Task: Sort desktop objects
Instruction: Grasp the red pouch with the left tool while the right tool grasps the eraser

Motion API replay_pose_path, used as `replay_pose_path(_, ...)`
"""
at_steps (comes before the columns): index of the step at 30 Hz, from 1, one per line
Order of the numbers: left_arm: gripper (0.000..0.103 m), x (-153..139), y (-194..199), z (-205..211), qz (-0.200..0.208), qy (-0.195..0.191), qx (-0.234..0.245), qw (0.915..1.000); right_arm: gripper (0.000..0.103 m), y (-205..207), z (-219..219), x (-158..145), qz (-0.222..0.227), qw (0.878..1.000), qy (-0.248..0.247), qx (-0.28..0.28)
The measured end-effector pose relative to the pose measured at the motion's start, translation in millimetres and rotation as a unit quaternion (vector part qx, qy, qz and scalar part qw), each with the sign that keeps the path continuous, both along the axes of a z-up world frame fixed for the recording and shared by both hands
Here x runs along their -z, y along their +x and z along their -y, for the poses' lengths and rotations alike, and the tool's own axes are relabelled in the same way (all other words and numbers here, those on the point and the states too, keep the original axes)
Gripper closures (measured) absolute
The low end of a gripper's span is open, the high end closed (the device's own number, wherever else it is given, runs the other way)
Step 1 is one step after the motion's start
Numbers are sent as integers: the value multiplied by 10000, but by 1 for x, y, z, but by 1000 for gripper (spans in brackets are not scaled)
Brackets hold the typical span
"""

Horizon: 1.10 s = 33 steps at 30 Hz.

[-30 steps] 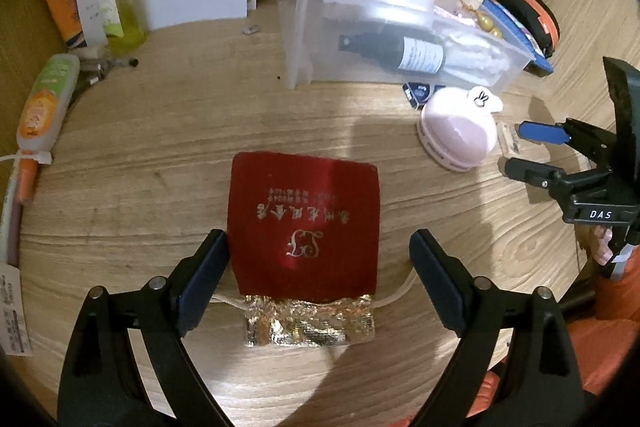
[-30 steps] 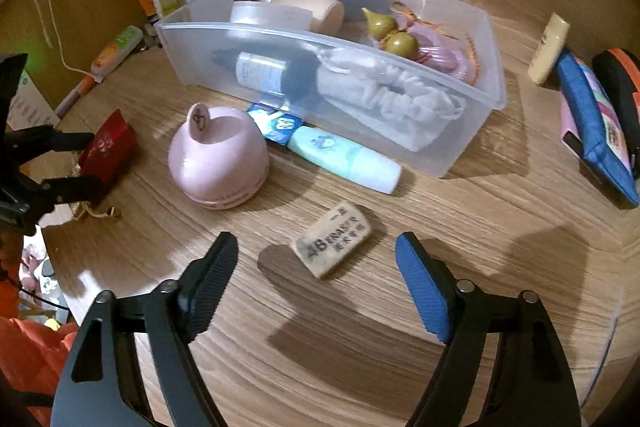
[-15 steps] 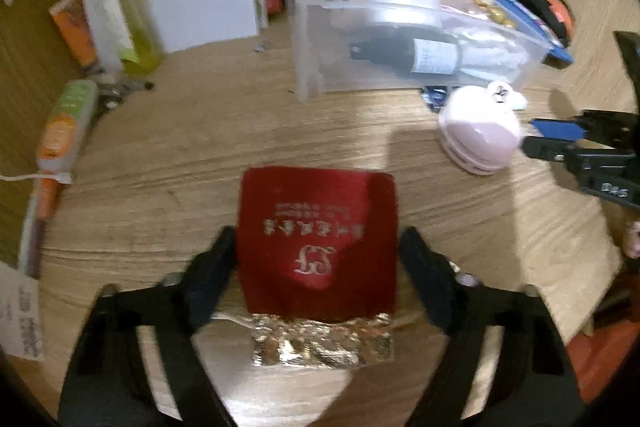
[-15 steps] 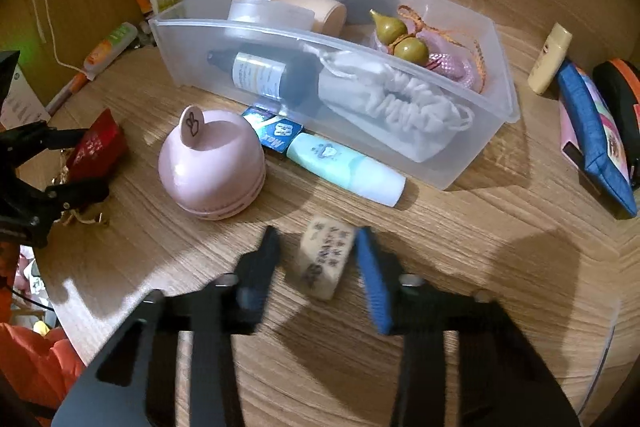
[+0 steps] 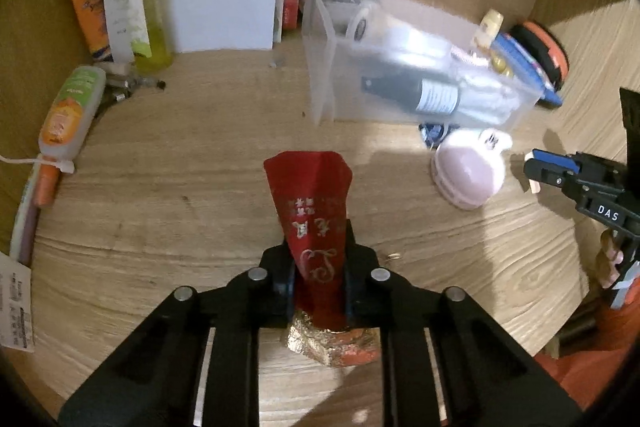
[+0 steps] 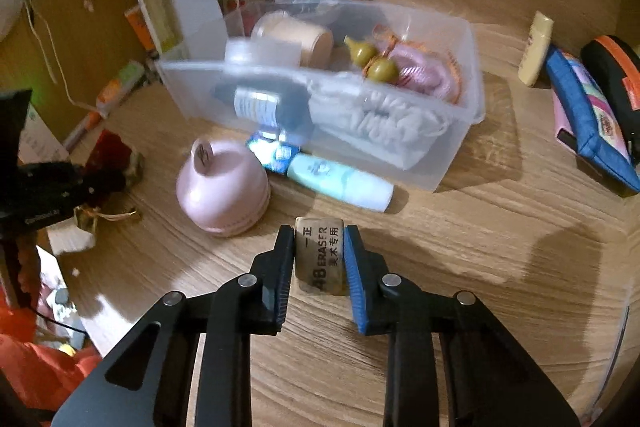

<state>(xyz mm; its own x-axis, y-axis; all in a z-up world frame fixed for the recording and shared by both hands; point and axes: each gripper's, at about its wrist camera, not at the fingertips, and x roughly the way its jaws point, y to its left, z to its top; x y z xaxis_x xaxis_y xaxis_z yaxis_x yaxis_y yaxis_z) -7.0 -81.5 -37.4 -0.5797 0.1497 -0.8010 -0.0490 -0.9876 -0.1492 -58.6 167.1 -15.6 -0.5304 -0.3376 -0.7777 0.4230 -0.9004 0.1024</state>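
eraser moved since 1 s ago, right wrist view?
Yes. The eraser lay askew near the teal tube; now it sits straight, pinched in the right gripper, apparently lifted slightly off the desk.

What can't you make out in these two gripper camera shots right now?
- Left wrist view: the left gripper covers the red pouch's lower part.
- Right wrist view: bottle label in the clear bin is motion-blurred.
- Right wrist view: eraser sides are hidden by the right gripper.

Black gripper (image 6: pixel 319 257), blue pad – silver screws
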Motion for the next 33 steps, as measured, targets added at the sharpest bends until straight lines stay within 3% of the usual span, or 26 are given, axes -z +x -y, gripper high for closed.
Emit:
replay_pose_path(4, 86, -22, 3, 7, -266, 167, 1, 9995, 81, 4, -5, -17, -212, 9997, -96, 51)
replay_pose_path(10, 86, -50, 1, 8, -623, 118, 51, 9980, 81, 6, -10, -40, -598, 9980, -179, 133)
replay_pose_path(19, 86, -70, -28, -5, -849, 252, 270, 9957, 81, -8, -16, -74, -1078, 9924, -505, 325)
replay_pose_path(33, 86, -101, -90, -14, -1113, 218, 405, 9927, 81, -53, -11, -106, -1148, 9876, -984, 425)
